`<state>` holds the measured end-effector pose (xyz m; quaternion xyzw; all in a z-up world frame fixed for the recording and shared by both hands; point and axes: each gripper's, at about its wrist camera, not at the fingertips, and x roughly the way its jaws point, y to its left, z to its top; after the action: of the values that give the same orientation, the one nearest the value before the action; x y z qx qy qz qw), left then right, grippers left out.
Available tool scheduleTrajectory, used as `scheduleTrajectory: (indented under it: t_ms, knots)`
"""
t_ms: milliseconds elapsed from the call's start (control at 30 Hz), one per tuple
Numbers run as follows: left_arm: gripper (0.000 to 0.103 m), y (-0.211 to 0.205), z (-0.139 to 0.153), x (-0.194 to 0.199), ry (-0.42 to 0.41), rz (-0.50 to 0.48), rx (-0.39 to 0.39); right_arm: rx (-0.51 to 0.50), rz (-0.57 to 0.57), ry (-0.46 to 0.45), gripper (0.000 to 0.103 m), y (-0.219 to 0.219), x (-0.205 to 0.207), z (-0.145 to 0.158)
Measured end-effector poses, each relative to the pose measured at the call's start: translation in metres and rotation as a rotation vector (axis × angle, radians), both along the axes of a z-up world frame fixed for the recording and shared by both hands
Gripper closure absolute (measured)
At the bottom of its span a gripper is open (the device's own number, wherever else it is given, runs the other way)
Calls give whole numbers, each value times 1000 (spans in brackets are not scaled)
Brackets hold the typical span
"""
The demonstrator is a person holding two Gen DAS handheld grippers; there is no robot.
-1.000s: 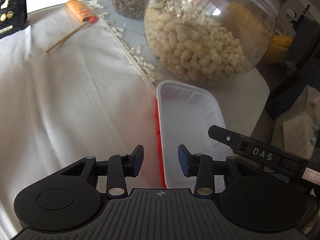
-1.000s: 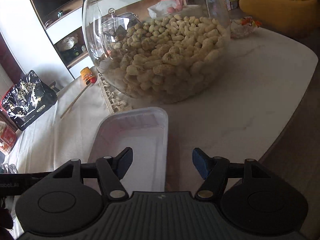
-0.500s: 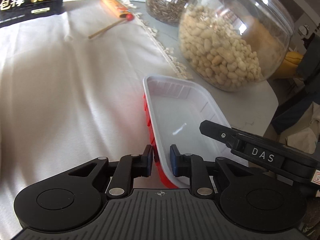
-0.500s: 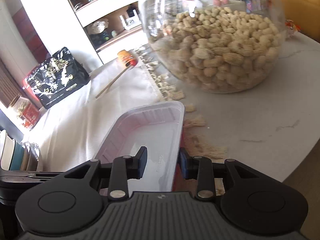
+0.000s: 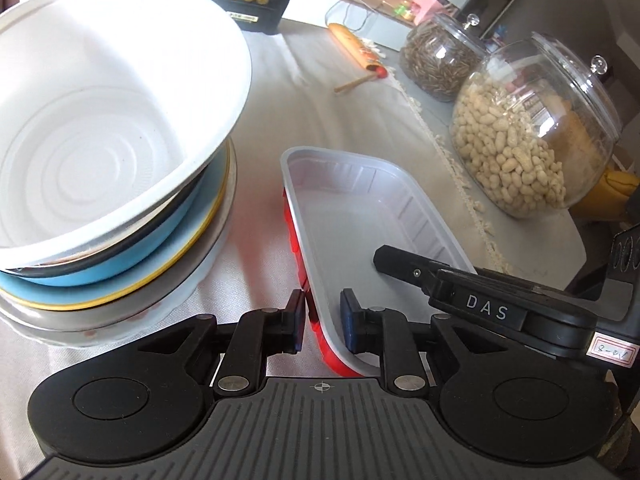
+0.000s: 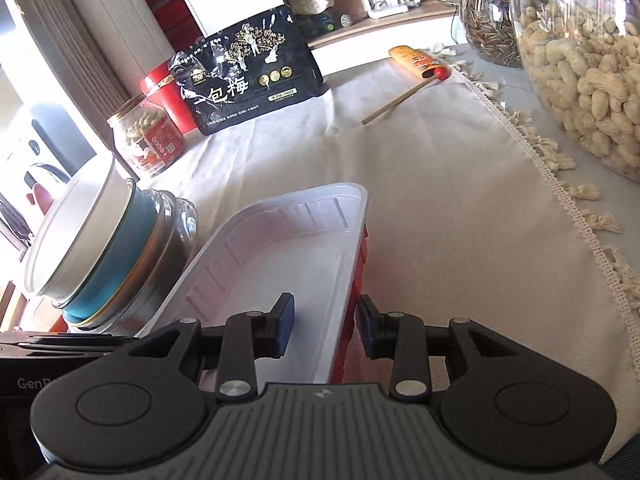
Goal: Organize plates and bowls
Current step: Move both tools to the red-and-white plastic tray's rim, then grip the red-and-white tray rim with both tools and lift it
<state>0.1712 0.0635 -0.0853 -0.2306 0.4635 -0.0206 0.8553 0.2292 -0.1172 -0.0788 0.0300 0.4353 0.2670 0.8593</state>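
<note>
Left claw (image 5: 322, 322), right claw (image 6: 325, 330) each clamp tray (image 5: 360, 216) side rims; long axis points away.

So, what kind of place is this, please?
Probably a home living or dining room: a table under a fringed tablecloth, a glass jar of peanuts, and a wall shelf with small household items.

Left gripper (image 5: 322, 326), right gripper (image 6: 324, 330): jaws clamped, both angled downward.

Bright daylight from left, window blown out in right view; glare on white bowl (image 5: 100, 120); heavy fisheye bending at edges.
</note>
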Motion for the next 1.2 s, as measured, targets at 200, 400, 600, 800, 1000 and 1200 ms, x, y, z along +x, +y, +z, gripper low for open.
scheduleTrajectory:
  t_ms: [200,400,600,800,1000,1200]
  knots:
    - [83,-12,-14,10,36,-43,-46,6,-59,25,69,-19,10,-9]
    - [83,-15,-10,11,23,-39,-27,41,-76,28,70,-32,12,-17]
    - [83,-8,-5,14,8,6,-27,23,-42,2,69,-26,6,-17]
    - [83,-11,-8,21,34,27,11,22,-52,-4,66,-28,5,-16]
    - [83,-20,-9,22,42,8,54,15,-76,-20,65,-33,3,-16]
    - [83,-21,-11,23,43,3,50,8,-76,-29,64,-33,2,-17]
